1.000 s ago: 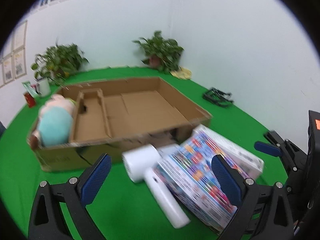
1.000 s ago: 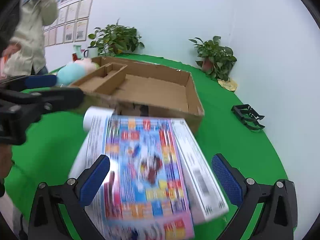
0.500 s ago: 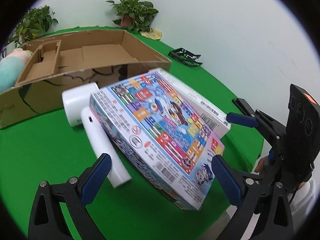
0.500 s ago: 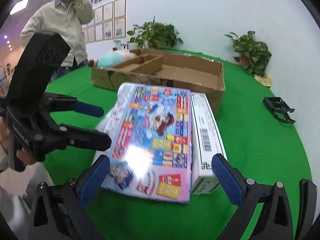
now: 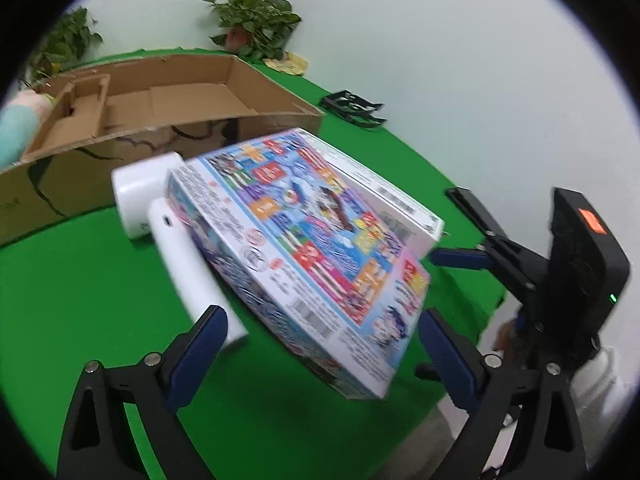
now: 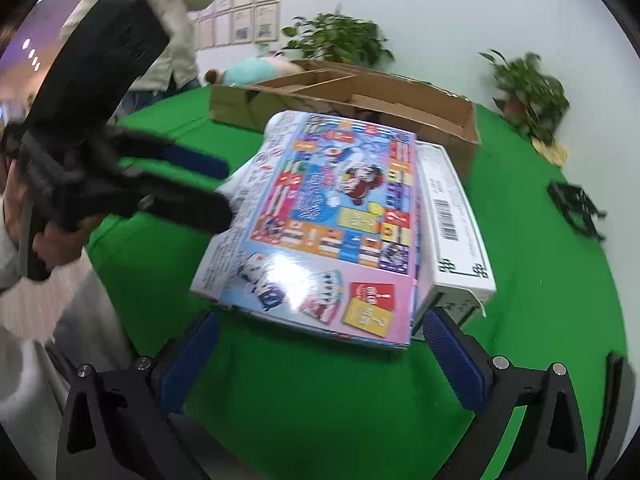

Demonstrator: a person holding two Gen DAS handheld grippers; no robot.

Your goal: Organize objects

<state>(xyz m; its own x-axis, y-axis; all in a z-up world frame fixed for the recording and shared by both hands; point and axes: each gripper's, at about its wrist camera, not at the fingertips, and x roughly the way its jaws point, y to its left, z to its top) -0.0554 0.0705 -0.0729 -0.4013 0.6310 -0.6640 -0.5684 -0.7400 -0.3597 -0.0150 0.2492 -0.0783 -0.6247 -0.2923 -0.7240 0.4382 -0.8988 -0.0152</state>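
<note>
A colourful board-game box (image 5: 312,240) (image 6: 332,216) lies tilted, propped on a white handheld device (image 5: 176,240) and leaning against a white flat box (image 5: 384,188) (image 6: 452,216). All rest on the green table in front of an open cardboard box (image 5: 160,96) (image 6: 360,92). My left gripper (image 5: 320,360) is open, its fingers on either side of the game box's near corner. My right gripper (image 6: 320,360) is open, just in front of the game box's near edge. Each gripper shows in the other's view: the right one (image 5: 460,258) and the left one (image 6: 192,180).
A teal and pink plush toy (image 5: 16,124) (image 6: 256,70) lies at the cardboard box's far end. A black folded stand (image 5: 354,108) (image 6: 576,208) sits on the table near the wall. Potted plants (image 5: 256,24) stand at the back. A person (image 6: 176,20) stands behind the table.
Both grippers have swung around and closed in on the game box's near end; the left one has come closer and lower. The boxes and the white device have not moved.
</note>
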